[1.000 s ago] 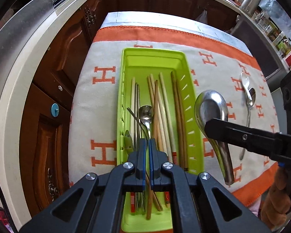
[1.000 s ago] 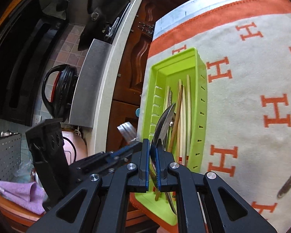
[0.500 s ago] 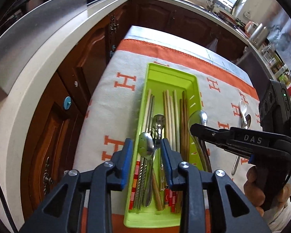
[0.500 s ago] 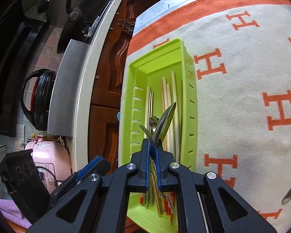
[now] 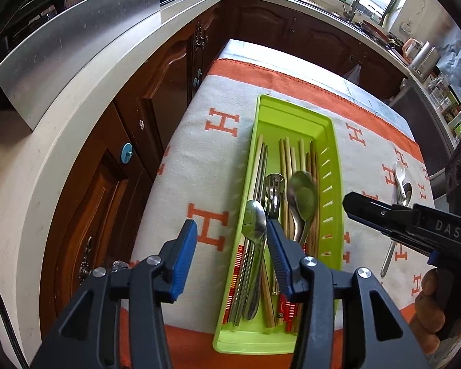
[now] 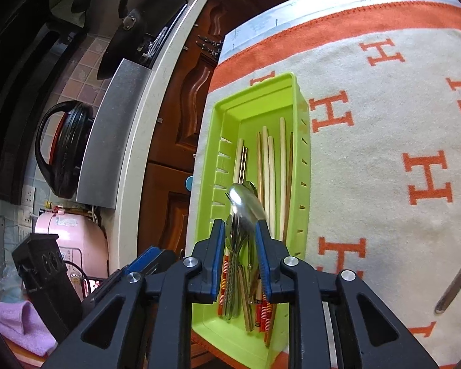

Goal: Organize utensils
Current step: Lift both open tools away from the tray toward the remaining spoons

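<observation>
A lime-green utensil tray (image 5: 333,166) lies on the table and holds several chopsticks, a fork and metal spoons. A small spoon (image 5: 255,218) lies at its left and a large metal spoon (image 5: 302,196) rests on the chopsticks. My left gripper (image 5: 230,240) is open and empty above the tray's near end. My right gripper (image 6: 239,236) is open over the tray (image 6: 302,117), with the large spoon (image 6: 246,204) just ahead of its fingers. It also shows in the left wrist view (image 5: 350,204). Two more spoons (image 5: 401,181) lie on the cloth to the right.
A white cloth with orange H letters (image 5: 218,123) covers the table. Dark wood cabinets (image 5: 132,141) and a pale counter (image 5: 76,98) stand close on the left. A long metal handle (image 6: 455,283) lies on the cloth at right.
My right gripper opened and let the large spoon go into the tray, then drew back to the right. My left gripper opened wider and released the small spoon, pulling back.
</observation>
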Demonstrator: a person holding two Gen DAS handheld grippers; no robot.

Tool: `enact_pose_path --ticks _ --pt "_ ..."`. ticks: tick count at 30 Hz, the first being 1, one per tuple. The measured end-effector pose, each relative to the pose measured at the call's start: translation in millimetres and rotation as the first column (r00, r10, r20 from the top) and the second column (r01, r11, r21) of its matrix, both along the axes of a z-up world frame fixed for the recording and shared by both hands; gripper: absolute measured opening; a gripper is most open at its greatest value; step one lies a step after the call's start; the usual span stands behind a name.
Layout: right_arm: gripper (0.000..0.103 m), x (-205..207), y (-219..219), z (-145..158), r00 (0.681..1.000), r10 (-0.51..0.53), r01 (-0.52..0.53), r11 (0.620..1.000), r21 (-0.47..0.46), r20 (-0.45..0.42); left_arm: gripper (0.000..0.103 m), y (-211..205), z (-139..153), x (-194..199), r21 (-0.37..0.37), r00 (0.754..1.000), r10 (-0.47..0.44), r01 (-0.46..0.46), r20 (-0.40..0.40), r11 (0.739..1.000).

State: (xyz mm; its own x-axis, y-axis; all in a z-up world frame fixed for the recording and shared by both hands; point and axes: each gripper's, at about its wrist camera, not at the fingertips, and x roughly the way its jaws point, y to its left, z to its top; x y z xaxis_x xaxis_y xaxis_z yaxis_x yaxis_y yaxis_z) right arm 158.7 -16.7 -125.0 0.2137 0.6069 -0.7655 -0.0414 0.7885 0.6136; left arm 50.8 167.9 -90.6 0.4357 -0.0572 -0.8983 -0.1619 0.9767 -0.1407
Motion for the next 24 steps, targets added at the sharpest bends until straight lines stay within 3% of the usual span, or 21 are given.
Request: enact_pose_path --ticks 12,24 --pt "0.020 -31.6 -40.3 23.6 0.997 0.024 -0.013 0.989 -0.145 0.075 0.046 -14.4 0.5 -4.3 0.010 1.000 -0.021 0.021 -0.001 1.000" --pt "0.020 -53.8 -103.4 26.0 0.996 -0.045 0.058 0.980 -0.190 0.072 0.046 -45.8 9.2 -5.1 0.021 0.996 -0.087 0.087 0.002 0.996"
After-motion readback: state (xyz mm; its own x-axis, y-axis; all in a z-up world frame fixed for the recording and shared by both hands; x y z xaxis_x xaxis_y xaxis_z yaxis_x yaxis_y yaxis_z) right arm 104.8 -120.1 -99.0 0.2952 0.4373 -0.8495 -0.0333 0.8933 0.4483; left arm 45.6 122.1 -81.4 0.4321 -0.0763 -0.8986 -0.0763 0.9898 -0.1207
